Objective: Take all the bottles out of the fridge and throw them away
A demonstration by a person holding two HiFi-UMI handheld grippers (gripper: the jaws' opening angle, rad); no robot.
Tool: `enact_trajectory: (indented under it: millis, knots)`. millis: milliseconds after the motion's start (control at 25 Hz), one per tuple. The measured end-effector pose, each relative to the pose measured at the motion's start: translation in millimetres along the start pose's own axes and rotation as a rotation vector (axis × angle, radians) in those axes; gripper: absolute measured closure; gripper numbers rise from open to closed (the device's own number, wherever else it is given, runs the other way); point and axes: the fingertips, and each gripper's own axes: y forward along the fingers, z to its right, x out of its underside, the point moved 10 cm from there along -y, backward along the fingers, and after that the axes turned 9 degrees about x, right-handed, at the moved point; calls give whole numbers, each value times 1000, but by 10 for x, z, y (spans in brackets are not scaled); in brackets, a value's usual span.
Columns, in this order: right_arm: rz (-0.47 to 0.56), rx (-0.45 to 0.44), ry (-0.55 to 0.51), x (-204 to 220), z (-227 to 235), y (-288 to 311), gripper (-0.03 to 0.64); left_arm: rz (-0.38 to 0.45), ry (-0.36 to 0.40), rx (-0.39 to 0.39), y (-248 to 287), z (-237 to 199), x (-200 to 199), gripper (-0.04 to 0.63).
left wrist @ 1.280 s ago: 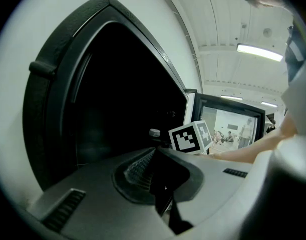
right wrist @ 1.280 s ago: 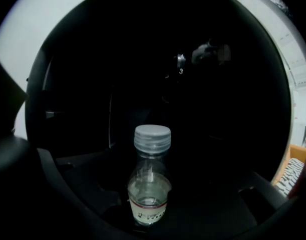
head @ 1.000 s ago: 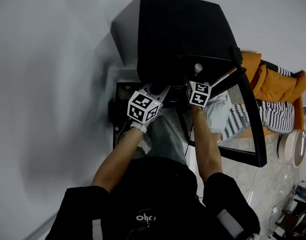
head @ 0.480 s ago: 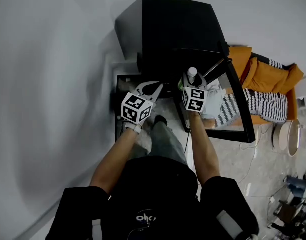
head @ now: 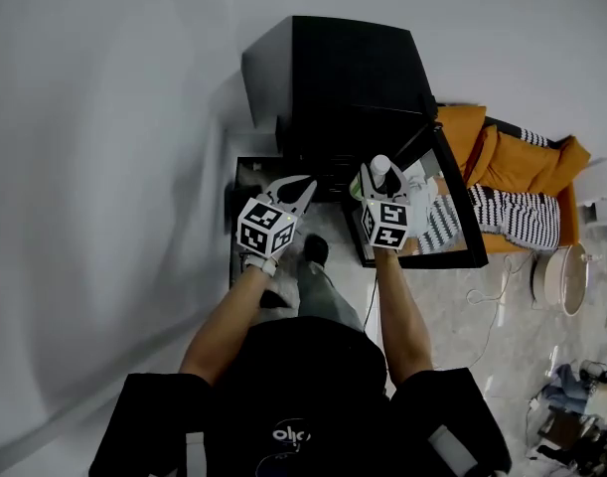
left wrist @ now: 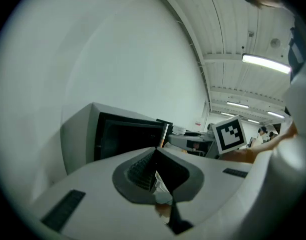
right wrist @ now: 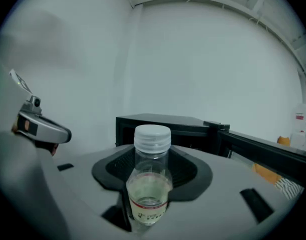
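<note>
1. Right gripper point(head: 381, 179): clamped on a bottle point(right wrist: 151, 164). Jaws spread wide round its body, pads pressed to both sides.
2. Bottle: clear plastic, upright, white ribbed screw cap point(right wrist: 152, 136) fitted. Neck and cap standing above the jaw tips. Red-banded label point(right wrist: 148, 207) round the lower body.
3. Contents: pale yellowish liquid point(right wrist: 149, 189), lower part only. See-through above that, up to the neck.
4. Position of bottle: outside the fridge point(head: 348, 68), held in the air just before its open front, near the hinge side of the door point(head: 462, 222).
5. Fridge: low black box against a pale wall point(head: 104, 167), door swung open to the right. Interior dark in every view; cannot tell what is inside.
6. Left gripper point(head: 305, 183): jaws closed, tips touching, nothing gripped. Held just beside the right gripper, pointed toward the fridge.
7. Beyond the door: orange and striped cloth point(head: 527, 167), heaped.
8. Far right on the floor point(head: 452, 306): round pale thing point(head: 566, 281). Cannot tell whether it is a container, nor what it holds.
</note>
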Motion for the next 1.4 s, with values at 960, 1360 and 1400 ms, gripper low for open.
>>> enact_trajectory:
  millis: [960,1360,1400]
  knots:
    - [64,-438,-111,-427,-1771,264,416,118,-45,-397,-1633,-293,26,594]
    - [60,-581,-163,-462,-2429,324,416,156,-83,-507,-2104,-378,123,594]
    - [58,-587,-166,-463,-2458,329,416,158,-86,-511,-2122,-384,132,594]
